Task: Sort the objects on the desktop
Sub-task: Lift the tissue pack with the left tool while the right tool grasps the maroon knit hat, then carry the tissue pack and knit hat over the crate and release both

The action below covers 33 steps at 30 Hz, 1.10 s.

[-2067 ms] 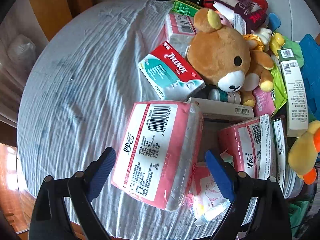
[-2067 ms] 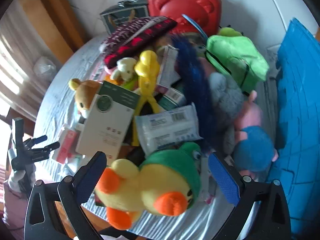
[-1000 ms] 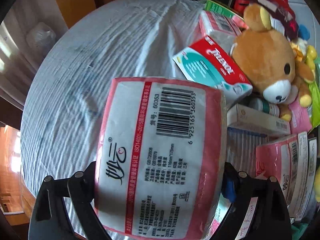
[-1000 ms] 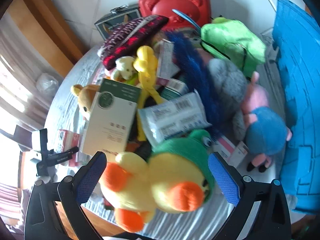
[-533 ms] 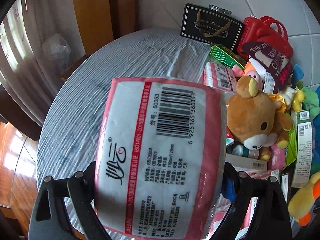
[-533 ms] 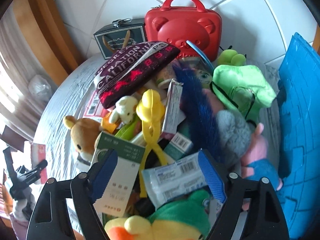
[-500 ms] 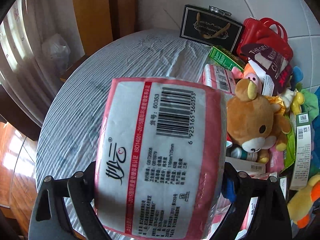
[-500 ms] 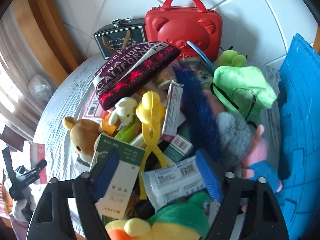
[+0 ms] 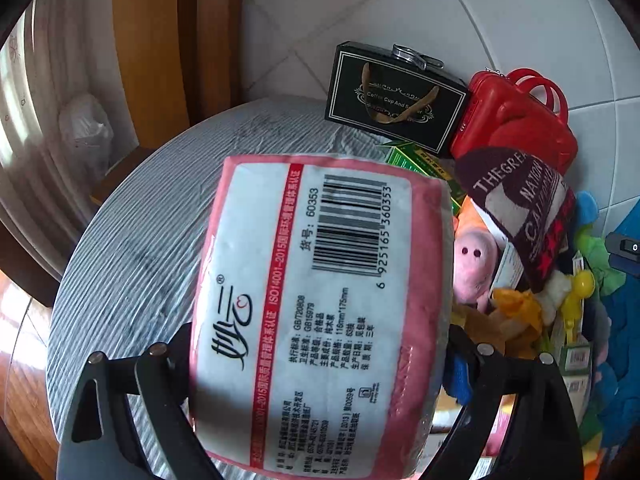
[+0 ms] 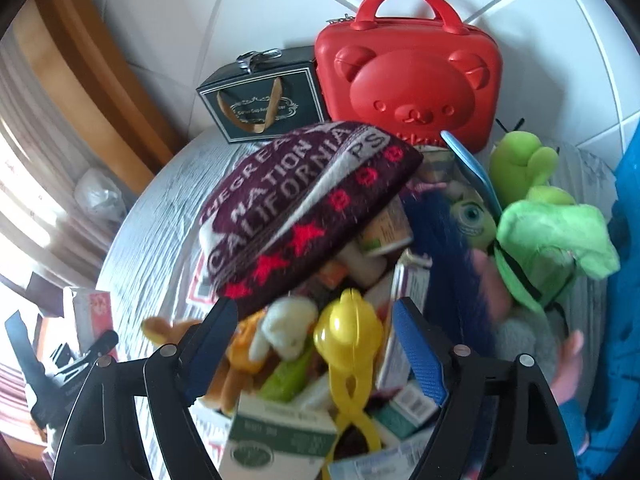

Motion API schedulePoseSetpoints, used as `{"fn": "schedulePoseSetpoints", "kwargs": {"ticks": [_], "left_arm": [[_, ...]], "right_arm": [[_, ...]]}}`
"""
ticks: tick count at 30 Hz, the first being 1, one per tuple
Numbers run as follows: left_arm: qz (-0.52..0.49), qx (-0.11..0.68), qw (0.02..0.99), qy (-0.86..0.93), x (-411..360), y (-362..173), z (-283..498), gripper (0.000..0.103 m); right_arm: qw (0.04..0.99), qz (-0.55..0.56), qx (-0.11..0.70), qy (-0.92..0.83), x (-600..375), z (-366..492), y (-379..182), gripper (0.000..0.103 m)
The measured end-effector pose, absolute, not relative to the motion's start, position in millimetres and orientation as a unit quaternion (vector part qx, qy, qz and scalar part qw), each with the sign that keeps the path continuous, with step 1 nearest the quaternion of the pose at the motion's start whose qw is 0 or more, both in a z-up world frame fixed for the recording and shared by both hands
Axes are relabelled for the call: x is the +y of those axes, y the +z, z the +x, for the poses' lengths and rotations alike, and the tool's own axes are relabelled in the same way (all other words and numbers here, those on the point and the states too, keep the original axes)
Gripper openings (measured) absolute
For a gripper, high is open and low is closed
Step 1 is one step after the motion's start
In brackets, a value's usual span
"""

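Carrying the tissue pack [image 9: 320, 312] clamped across its width in our left gripper [image 9: 316, 364], we should keep it level and set it on bare tabletop [image 9: 152, 240], left of the red case [image 9: 516, 120]; our right gripper [image 10: 320, 356] is opening, empty, over the yellow toy [image 10: 348, 332] below that case.

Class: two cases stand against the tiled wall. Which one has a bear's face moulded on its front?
The red case with the arched handle; the black gift box beside it shows gold lettering instead.
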<state>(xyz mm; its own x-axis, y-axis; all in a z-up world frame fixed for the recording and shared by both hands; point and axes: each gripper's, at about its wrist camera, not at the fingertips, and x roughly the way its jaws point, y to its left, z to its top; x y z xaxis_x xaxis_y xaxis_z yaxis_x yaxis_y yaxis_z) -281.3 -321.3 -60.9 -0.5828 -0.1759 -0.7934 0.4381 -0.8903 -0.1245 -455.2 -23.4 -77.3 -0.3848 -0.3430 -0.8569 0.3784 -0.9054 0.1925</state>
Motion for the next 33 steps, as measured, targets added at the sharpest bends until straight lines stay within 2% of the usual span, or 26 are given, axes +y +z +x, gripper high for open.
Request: {"fn": "schedulePoseSetpoints", "kwargs": {"ticks": [4, 7, 12, 13, 14, 15, 17, 18, 33], "left_arm": [[0.424, 0.147, 0.171, -0.877, -323, -65, -331, 0.093], [0.429, 0.133, 0.168, -0.877, -318, -73, -366, 0.093], [0.436, 0.122, 0.161, -0.877, -311, -83, -404, 0.093], [0.435, 0.12, 0.16, -0.878, -310, -83, -407, 0.093], [0.434, 0.117, 0.161, -0.879, -310, -82, -410, 0.093], [0.43, 0.117, 0.16, -0.881, -310, -80, -410, 0.093], [0.421, 0.121, 0.157, -0.885, -310, -70, -408, 0.093], [0.415, 0.122, 0.159, -0.888, -309, -64, -406, 0.093], [0.332, 0.097, 0.093, -0.934, -219, 45, -329, 0.093]], "right_arm": [[0.215, 0.53, 0.005, -0.82, -34, -492, -98, 0.081], [0.217, 0.547, -0.009, -0.809, -41, -514, -119, 0.086], [0.239, 0.56, -0.036, -0.793, -58, -536, -142, 0.088], [0.242, 0.554, -0.027, -0.797, -61, -535, -140, 0.077], [0.245, 0.544, -0.015, -0.802, -65, -533, -137, 0.042], [0.248, 0.532, -0.004, -0.809, -69, -530, -131, 0.031], [0.249, 0.501, 0.024, -0.829, -75, -521, -113, 0.016], [0.253, 0.488, 0.025, -0.835, -75, -517, -104, 0.012], [0.25, 0.322, 0.016, -0.913, -20, -406, 52, 0.009]]}}
